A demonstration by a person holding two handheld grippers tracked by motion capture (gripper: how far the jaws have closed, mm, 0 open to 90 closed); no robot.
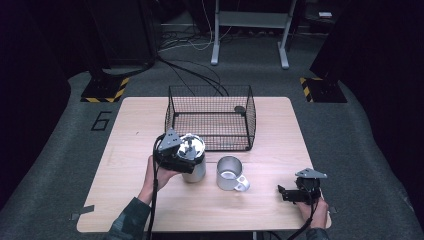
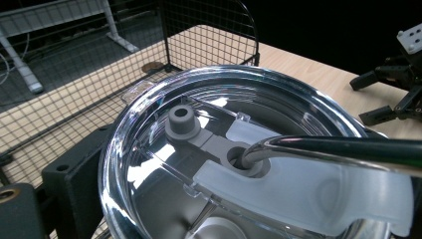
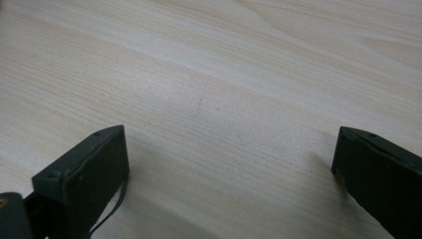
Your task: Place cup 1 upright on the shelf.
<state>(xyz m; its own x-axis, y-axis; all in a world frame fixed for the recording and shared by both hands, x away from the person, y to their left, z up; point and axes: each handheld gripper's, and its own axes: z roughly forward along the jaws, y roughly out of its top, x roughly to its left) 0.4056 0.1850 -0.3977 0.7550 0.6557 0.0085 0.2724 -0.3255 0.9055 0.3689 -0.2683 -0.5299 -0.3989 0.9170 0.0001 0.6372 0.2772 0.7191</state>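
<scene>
The steel tumbler point(image 1: 194, 162) stands on the wooden table point(image 1: 130, 125) just in front of the wire basket point(image 1: 210, 117), near the basket's front left corner. The left gripper point(image 1: 186, 159) is pressed against the tumbler's left side, and the person's left hand point(image 1: 161, 174) wraps the gripper body. From above, the gripper's grey plate and body cover most of the jaws, so I cannot tell for sure whether they clamp the tumbler or merely sit against it. In the left gripper view the clear lid point(image 2: 239, 154) sits very close to the lens, its lower edge cut off by the frame; a metal straw point(image 2: 343, 149) passes through the lid's hole beside a grey stopper point(image 2: 181, 122), and one black jaw shows at the lower left, against the lid's rim. A steel mug point(image 1: 231, 173) with its handle toward the person stands just right of the tumbler, apart from it. Well to the right of the tumbler, near the table's front right corner, the right gripper point(image 1: 289, 194) rests low over the wood with its jaws spread wide and nothing between them; the right gripper view shows bare wood grain between the two black jaws. The right hand point(image 1: 314, 206) is partly cut off by the bottom edge.
</scene>
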